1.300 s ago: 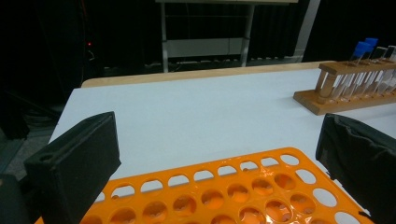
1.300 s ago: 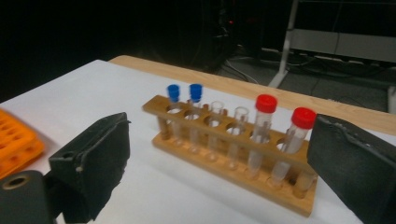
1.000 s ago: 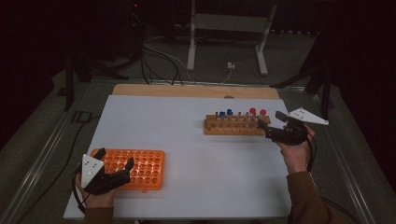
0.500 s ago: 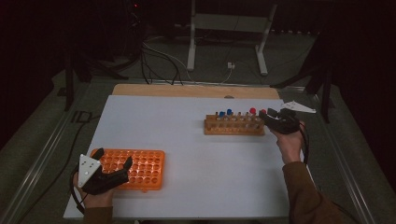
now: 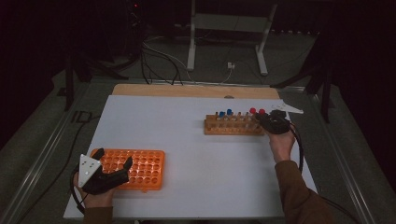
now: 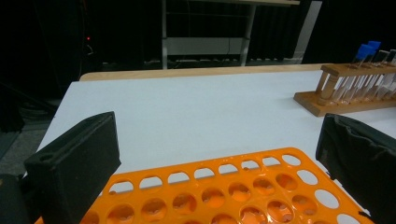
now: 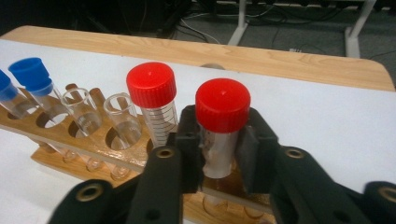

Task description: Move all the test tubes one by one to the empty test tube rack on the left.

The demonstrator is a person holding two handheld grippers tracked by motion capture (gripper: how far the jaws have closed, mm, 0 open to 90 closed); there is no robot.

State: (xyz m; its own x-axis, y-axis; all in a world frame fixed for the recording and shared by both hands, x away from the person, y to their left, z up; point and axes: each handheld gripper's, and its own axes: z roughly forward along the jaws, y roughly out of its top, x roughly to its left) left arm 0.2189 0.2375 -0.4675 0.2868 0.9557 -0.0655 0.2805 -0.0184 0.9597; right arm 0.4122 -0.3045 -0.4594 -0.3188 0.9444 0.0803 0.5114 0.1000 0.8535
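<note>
A wooden tube rack (image 5: 233,126) stands right of the table's middle, with blue-capped, uncapped and red-capped tubes in it. My right gripper (image 5: 264,119) is at its right end. In the right gripper view, the right gripper (image 7: 219,147) is shut on the end red-capped tube (image 7: 222,109), whose foot still sits in the wooden rack (image 7: 70,147). A second red-capped tube (image 7: 152,98) stands just beside it. My left gripper (image 5: 114,162) is open over the near left part of an orange tube rack (image 5: 144,165). In its own view, the left gripper (image 6: 219,140) has wide jaws straddling the empty orange rack (image 6: 224,191).
Two blue-capped tubes (image 7: 30,77) and uncapped glass tubes (image 7: 81,109) fill the wooden rack's other holes. The white table top (image 5: 168,126) lies between the two racks. A wooden strip (image 5: 187,90) runs along the far edge, with a stand and cables on the floor beyond.
My right gripper has moved in to the wooden rack's right end and shut on the end red-capped tube. The left gripper has stayed open at the orange rack.
</note>
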